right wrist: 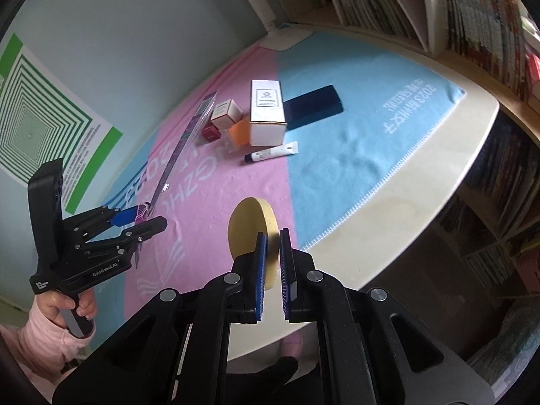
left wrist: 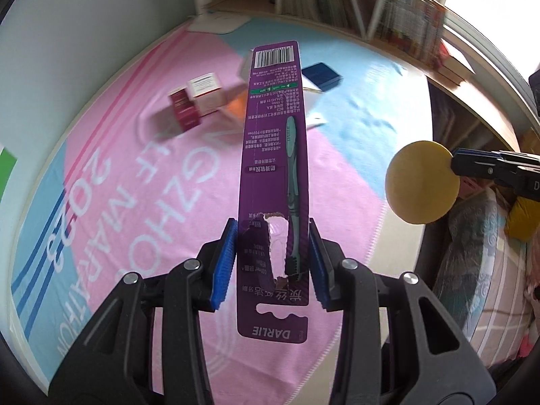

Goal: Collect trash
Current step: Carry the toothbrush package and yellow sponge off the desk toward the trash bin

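My left gripper [left wrist: 271, 233] is shut on a long purple Darlie toothbrush card [left wrist: 273, 155], torn open near the pads, held above the cloth. The right wrist view shows that card edge-on [right wrist: 182, 141] in the left gripper [right wrist: 148, 217]. My right gripper [right wrist: 272, 236] is shut on a round yellow sponge disc [right wrist: 249, 229]; the disc also shows at the right of the left wrist view [left wrist: 422, 182], held by the right gripper [left wrist: 455, 165]. On the cloth lie small red and white boxes [right wrist: 222, 118], a tall white box [right wrist: 266, 111], an orange item [right wrist: 238, 133], a white tube [right wrist: 271, 152] and a dark blue flat box [right wrist: 314, 104].
A pink and blue printed cloth [right wrist: 337, 155] covers a round cream table [right wrist: 422, 175]. Bookshelves [right wrist: 472, 20] stand behind and right of the table. A green-striped poster [right wrist: 40, 118] hangs on the left wall. Patterned bedding [left wrist: 472, 253] lies at the right.
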Tool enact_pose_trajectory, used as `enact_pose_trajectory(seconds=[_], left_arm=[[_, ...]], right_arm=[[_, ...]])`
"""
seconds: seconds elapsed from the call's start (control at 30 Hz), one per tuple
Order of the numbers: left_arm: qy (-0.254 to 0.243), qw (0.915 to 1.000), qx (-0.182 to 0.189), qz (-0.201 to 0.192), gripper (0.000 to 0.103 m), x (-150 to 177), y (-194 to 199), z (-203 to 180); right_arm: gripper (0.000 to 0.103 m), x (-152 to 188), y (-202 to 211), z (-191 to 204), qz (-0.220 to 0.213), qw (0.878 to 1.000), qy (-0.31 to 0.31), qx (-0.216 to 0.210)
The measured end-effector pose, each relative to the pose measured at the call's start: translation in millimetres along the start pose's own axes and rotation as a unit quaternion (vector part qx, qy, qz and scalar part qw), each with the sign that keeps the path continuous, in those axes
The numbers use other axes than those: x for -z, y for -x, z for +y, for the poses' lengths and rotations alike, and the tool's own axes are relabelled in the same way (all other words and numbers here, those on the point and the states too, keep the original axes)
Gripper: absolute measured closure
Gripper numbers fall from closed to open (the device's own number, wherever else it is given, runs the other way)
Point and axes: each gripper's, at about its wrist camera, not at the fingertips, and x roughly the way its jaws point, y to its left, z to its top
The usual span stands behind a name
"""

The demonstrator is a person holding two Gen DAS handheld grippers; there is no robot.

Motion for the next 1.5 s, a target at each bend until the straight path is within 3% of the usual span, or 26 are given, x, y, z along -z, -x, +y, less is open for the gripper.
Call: enact_pose_trajectory(seconds=[0.2,0.5,0.87,1.03,1.17,1.5], left_arm=[[-0.067,0.9973,0.029,0.003,0.066,-4.4,-3.6,-51.9],[-0.176,0.9813,0.076,0.019,0.066,3.8,-8.7,-139.2],[-0.294,0.9452,0.124,0.068,0.066,32.8,-33.6,-233.8],[-0.345,0.9242,0.137,0.092,0.066,51.4,-45.8,-271.2],[-0.377,0.9088,0.141,0.109,0.066,67.1,-55.2,-295.5],[-0.423,0.8800,0.139,0.167,0.066,98.4,-90.0,-325.9]], right_arm=[[0.094,36.0,37.6,-35.5,-0.028,0.998,-0.054,0.029],[0.094,97.0,82.2,-83.2,-0.059,0.986,-0.144,0.067],[0.094,190.0,122.7,-127.0,-0.081,0.958,-0.252,0.109],[0.094,226.6,135.2,-141.8,-0.087,0.944,-0.291,0.126],[0.094,252.8,138.2,-154.1,-0.089,0.933,-0.320,0.140],[0.094,297.9,125.2,-175.2,-0.077,0.912,-0.374,0.149]])
